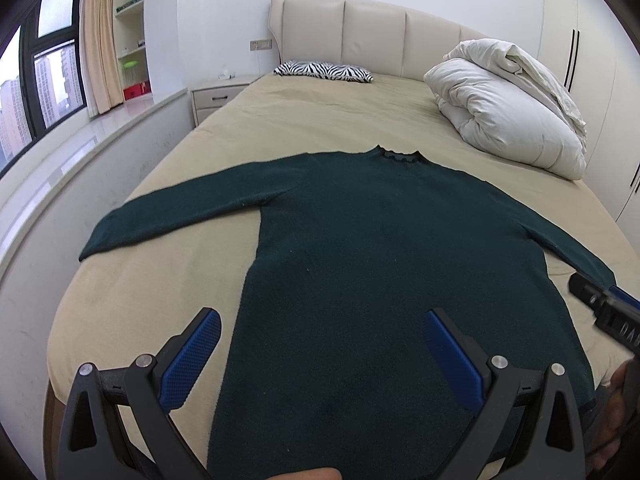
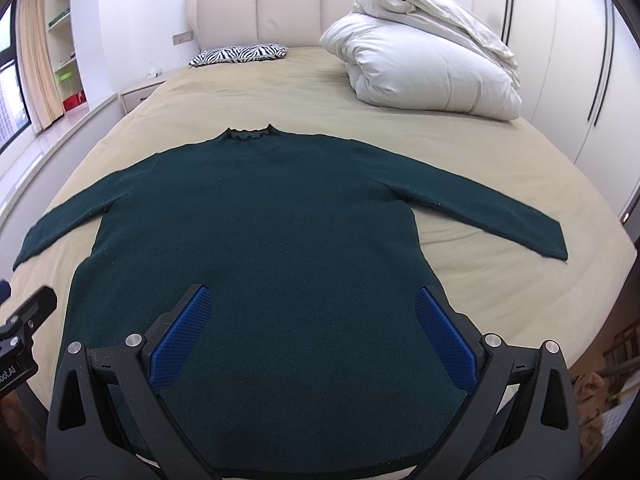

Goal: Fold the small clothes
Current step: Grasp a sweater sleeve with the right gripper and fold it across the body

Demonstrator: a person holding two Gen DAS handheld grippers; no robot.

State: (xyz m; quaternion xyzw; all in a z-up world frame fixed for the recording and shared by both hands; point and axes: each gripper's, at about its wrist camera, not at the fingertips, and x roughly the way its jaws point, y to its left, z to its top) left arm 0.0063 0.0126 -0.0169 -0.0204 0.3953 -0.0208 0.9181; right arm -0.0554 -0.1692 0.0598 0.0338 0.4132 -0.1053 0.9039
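Note:
A dark green long-sleeved sweater (image 1: 380, 248) lies flat on the beige bed (image 1: 312, 120), collar toward the headboard, both sleeves spread out. It also shows in the right wrist view (image 2: 260, 216). My left gripper (image 1: 322, 330) is open and empty, above the sweater's lower left part near the hem. My right gripper (image 2: 312, 308) is open and empty, above the lower right part. The right gripper's body shows at the right edge of the left wrist view (image 1: 608, 312). The left gripper's body shows at the left edge of the right wrist view (image 2: 24, 328).
A rolled white duvet (image 1: 508, 104) lies at the bed's far right. A zebra-print pillow (image 1: 324, 70) lies by the padded headboard (image 1: 372, 36). A nightstand (image 1: 220, 96) and a window ledge (image 1: 80, 152) are on the left, wardrobe doors (image 2: 580, 60) on the right.

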